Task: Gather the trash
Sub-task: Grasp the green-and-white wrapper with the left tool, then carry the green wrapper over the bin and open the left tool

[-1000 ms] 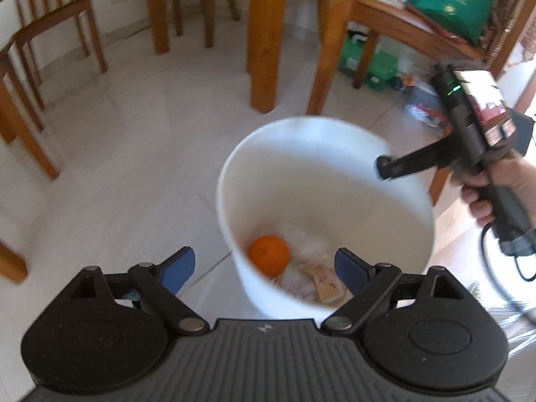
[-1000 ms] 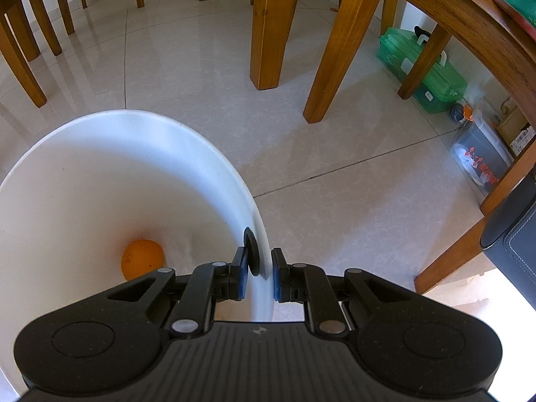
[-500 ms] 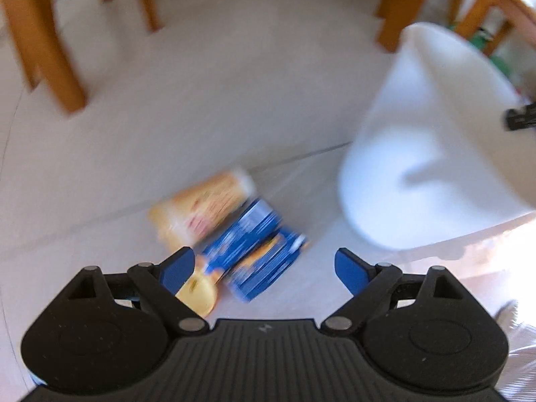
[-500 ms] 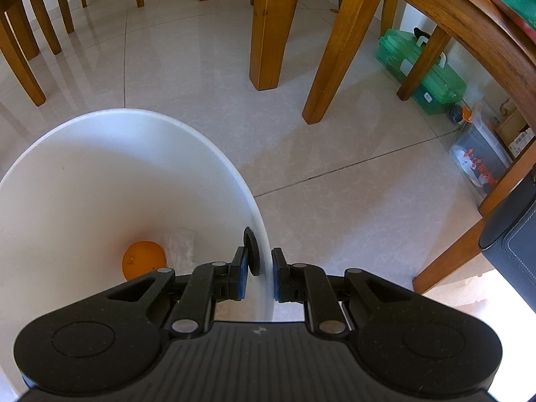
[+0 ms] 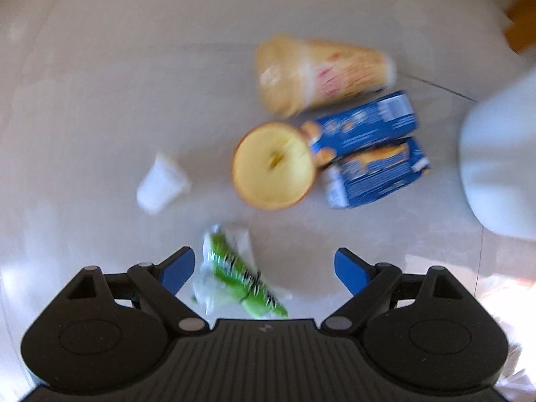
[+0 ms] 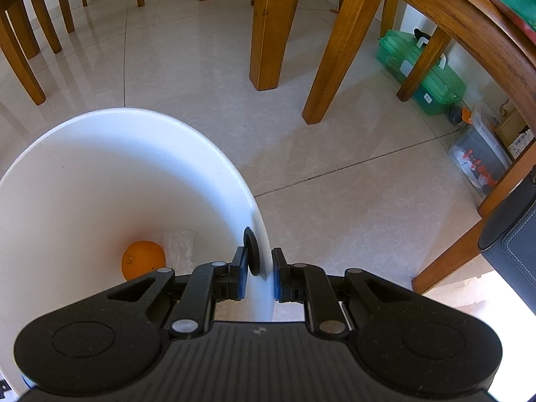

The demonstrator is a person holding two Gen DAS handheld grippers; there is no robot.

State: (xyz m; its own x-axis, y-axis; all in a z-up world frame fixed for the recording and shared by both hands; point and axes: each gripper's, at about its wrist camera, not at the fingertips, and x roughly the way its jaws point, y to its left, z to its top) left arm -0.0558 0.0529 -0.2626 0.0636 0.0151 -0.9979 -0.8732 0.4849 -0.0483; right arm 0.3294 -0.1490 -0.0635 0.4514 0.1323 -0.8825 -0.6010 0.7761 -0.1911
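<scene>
**Litter on the tiles, bucket held at its rim**

Left wrist view: the left gripper (image 5: 264,269) hangs over the floor with its blue-padded fingers spread wide and nothing between them. Directly below lies a green-and-white wrapper (image 5: 239,276). Beyond it sit a small white cup (image 5: 160,184) on its side, a round yellow lid or fruit half (image 5: 273,165) (motion blur leaves this unclear), two blue cartons (image 5: 372,149) side by side, and a yellowish plastic cup (image 5: 321,73) tipped over. The white bucket (image 5: 502,167) shows at the right edge.

Right wrist view: the right gripper (image 6: 257,276) is clamped on the white bucket's (image 6: 140,174) rim. Inside rest an orange (image 6: 142,263) and a clear crumpled wrapper (image 6: 179,244). Wooden chair legs (image 6: 269,26) and a green plastic box (image 6: 425,73) stand beyond.
</scene>
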